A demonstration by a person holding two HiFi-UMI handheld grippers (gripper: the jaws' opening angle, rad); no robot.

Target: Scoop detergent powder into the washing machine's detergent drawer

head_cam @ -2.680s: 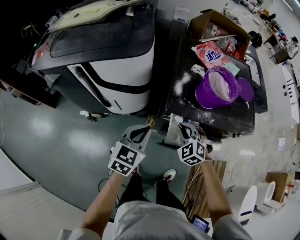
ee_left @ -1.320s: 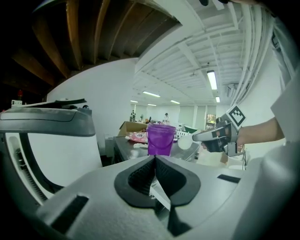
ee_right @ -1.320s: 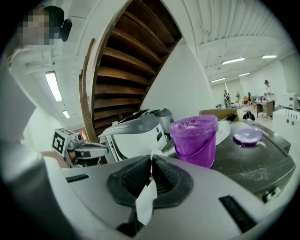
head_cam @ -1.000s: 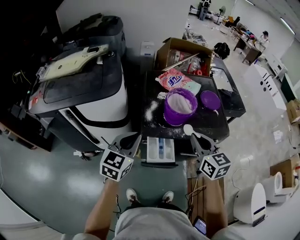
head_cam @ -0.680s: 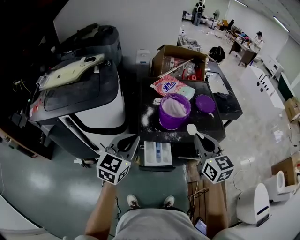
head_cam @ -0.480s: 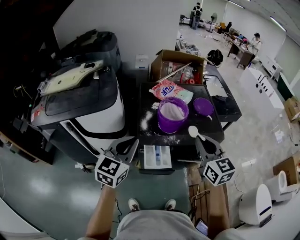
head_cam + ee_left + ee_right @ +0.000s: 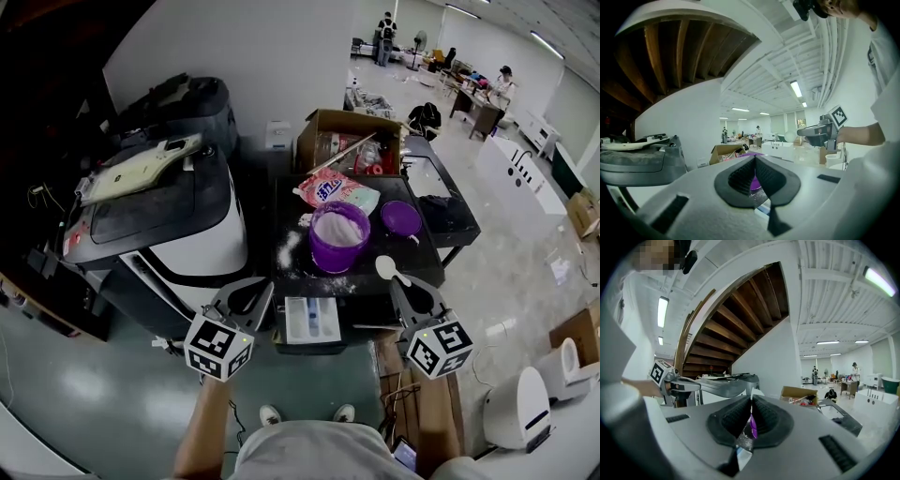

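Note:
A white scoop (image 7: pixel 385 268) sticks up from my right gripper (image 7: pixel 398 282), which is shut on its handle at the black table's front edge. In the right gripper view the scoop (image 7: pixel 751 393) shows edge-on between the closed jaws. My left gripper (image 7: pixel 264 285) is shut with nothing in it, just left of the pulled-out detergent drawer (image 7: pixel 312 320). Between the grippers and farther back stands a purple tub (image 7: pixel 338 237) full of white powder. The left gripper view shows the tub (image 7: pixel 754 183) through the jaws and the right gripper (image 7: pixel 806 132) holding the scoop (image 7: pixel 790 136).
The washing machine (image 7: pixel 169 211) stands to the left. On the black table (image 7: pixel 427 262) lie the purple lid (image 7: pixel 400 217), a pink detergent bag (image 7: pixel 335 190), spilled powder (image 7: pixel 286 251) and a cardboard box (image 7: pixel 352 141). People work at desks far behind.
Since 2.7 s ago both grippers have come up from near the floor to the table's front. Over the last second the head view has tilted up; the grippers have barely moved.

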